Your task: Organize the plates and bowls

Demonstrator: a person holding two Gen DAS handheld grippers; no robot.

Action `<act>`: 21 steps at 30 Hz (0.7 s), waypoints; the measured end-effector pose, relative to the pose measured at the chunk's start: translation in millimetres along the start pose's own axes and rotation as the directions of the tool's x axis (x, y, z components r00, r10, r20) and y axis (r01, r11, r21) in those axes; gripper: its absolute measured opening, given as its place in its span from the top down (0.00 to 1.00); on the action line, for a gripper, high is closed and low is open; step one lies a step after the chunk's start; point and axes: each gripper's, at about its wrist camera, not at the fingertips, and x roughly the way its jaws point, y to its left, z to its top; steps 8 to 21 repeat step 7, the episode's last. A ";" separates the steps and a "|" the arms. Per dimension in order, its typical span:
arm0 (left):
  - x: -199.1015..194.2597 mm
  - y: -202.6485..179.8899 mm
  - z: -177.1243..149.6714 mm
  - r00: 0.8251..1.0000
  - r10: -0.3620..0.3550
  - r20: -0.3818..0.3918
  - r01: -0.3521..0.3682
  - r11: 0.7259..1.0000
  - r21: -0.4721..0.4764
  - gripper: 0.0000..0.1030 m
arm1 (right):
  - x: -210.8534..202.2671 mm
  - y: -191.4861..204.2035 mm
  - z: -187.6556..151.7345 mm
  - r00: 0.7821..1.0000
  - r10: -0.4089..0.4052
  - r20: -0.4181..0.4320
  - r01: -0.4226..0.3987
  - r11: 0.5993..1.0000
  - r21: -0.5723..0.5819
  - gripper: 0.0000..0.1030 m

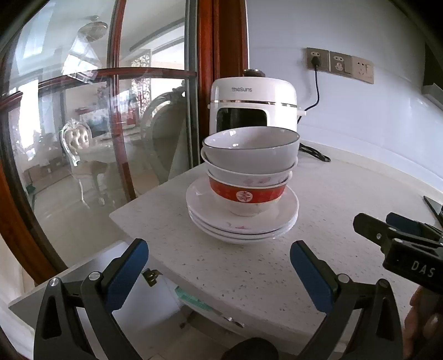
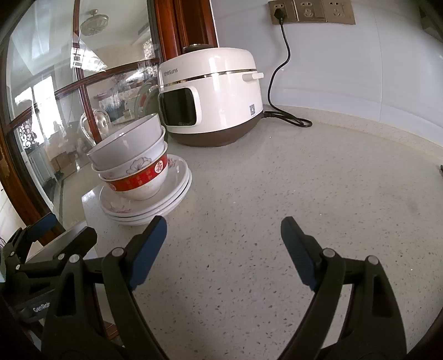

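Sitting near the left corner of the speckled countertop (image 2: 249, 180): three nested bowls, grey bowl (image 1: 250, 148) on a floral bowl (image 2: 138, 163) on a red-banded bowl (image 1: 246, 193), resting on stacked white plates (image 1: 243, 221). Standing just behind: a white rice cooker (image 2: 216, 94), plugged into the wall socket (image 2: 281, 12). Hovering wide and empty before the stack: left gripper (image 1: 218, 257). Hanging equally wide, gripping nothing, over bare counter: right gripper (image 2: 224, 238).

Bare countertop (image 2: 249, 193) right of the bowl stack (image 2: 133, 163), rice cooker (image 2: 213, 94) behind; glass door (image 1: 83, 124) close left
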 end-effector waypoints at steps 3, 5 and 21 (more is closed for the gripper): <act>-0.6 2.4 -0.3 1.000 0.009 0.014 -0.008 1.000 -0.016 0.00 | 0.5 0.2 -0.3 1.000 -0.001 -0.003 0.001 1.000 -0.001 0.16; 0.4 3.8 0.2 1.000 0.011 0.013 -0.011 1.000 -0.020 0.00 | 0.9 0.5 -0.3 1.000 -0.002 -0.004 0.002 1.000 -0.003 0.16; 1.9 3.9 0.1 1.000 0.012 0.009 -0.011 1.000 -0.019 0.00 | 1.0 0.8 -0.5 1.000 -0.003 -0.005 0.003 1.000 -0.006 0.16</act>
